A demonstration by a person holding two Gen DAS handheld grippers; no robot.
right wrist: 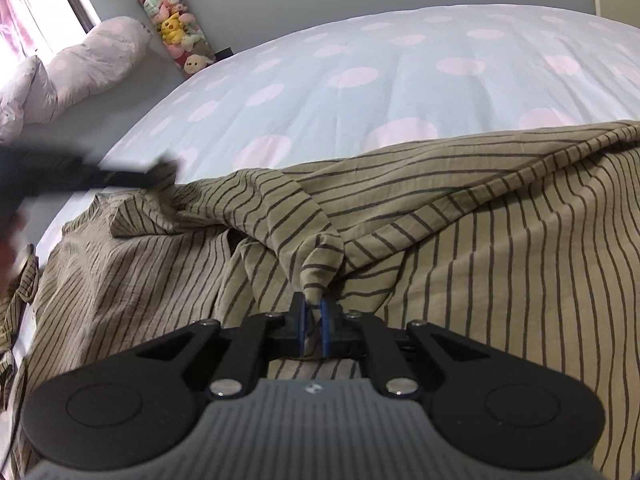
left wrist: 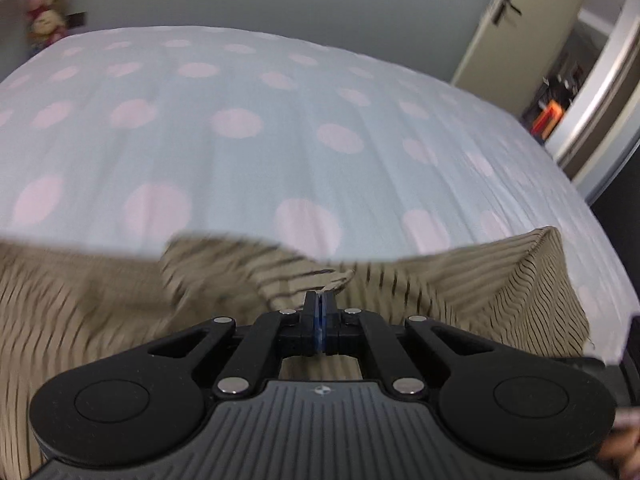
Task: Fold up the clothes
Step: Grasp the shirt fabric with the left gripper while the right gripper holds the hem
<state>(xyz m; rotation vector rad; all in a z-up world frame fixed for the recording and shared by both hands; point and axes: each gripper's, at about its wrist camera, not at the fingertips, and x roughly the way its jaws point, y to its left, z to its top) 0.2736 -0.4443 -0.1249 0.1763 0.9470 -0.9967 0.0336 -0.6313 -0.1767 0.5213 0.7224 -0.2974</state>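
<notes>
Striped garment, both ends pinched

Garment (right wrist: 460, 240), olive with thin dark stripes, was found spread and rumpled along the near edge of the bed (left wrist: 280, 128), over the pale dotted cover. Cloth was judged light, thin and limp: creases and loose folds were seen throughout, and no part held its own shape. Slipping from the pads was judged unlikely if a doubled edge was taken.

Left gripper (left wrist: 320, 304) was seen with jaws fully together, a small tip of hem nipped between them; the hold was judged shallow. Right gripper (right wrist: 314, 308) was seen clamped on a gathered bunch of cloth, jaws parted only by its thickness.

Best holds were judged to be hems, seams and corners, taken well apart, so that the cloth could be drawn taut and laid flat before folding.
</notes>
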